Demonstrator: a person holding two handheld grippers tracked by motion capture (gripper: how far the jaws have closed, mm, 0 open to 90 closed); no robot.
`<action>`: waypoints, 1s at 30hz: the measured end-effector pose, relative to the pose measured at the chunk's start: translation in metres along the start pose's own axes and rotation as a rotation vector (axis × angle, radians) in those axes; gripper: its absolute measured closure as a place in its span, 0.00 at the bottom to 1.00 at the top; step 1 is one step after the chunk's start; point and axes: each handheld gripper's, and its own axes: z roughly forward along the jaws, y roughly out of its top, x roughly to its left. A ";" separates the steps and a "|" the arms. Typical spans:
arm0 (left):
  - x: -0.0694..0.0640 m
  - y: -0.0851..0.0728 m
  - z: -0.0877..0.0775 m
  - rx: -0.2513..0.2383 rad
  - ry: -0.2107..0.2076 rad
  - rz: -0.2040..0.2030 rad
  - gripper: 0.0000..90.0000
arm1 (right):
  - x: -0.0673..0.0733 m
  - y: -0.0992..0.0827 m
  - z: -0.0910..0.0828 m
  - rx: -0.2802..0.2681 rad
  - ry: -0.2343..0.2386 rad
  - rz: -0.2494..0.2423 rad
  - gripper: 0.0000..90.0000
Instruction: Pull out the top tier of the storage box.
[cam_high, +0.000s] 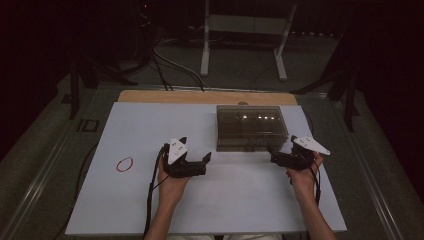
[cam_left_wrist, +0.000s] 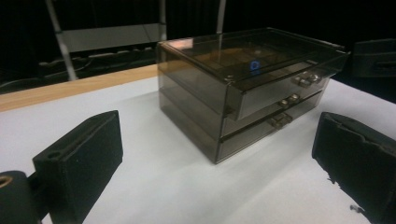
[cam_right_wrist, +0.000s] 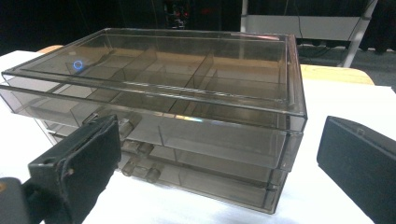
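A smoky clear box (cam_high: 251, 127) with three shallow drawers stands on the white board (cam_high: 150, 200), right of centre and toward the far side. Each drawer has a small knob (cam_left_wrist: 306, 79), and the top drawer juts out slightly past the two below. My left gripper (cam_high: 196, 150) hovers left of the box's front, open and holding nothing. My right gripper (cam_high: 281, 146) sits at the box's front right corner, also open, not touching it. The left gripper view has the box (cam_left_wrist: 243, 88) beyond wide-apart jaws. The right gripper view has the box (cam_right_wrist: 187, 107) close up, with divided compartments that look empty.
A red rubber band (cam_high: 124, 164) lies on the board at the left. A wooden strip (cam_high: 207, 96) runs along the board's far edge. A white frame (cam_high: 245, 30) and cables (cam_high: 165, 65) are on the floor behind. A small black item (cam_high: 90, 125) lies off the board's left edge.
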 end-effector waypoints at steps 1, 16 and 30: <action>0.000 0.000 0.001 0.004 -0.005 0.002 0.04 | 0.000 0.000 0.000 0.000 0.002 0.001 0.00; -0.004 0.003 0.021 -0.007 -0.053 0.004 0.04 | -0.003 -0.001 0.003 -0.009 0.034 -0.014 0.02; -0.010 0.004 0.037 -0.006 -0.095 0.012 0.04 | -0.007 -0.004 0.007 -0.007 0.052 -0.023 0.05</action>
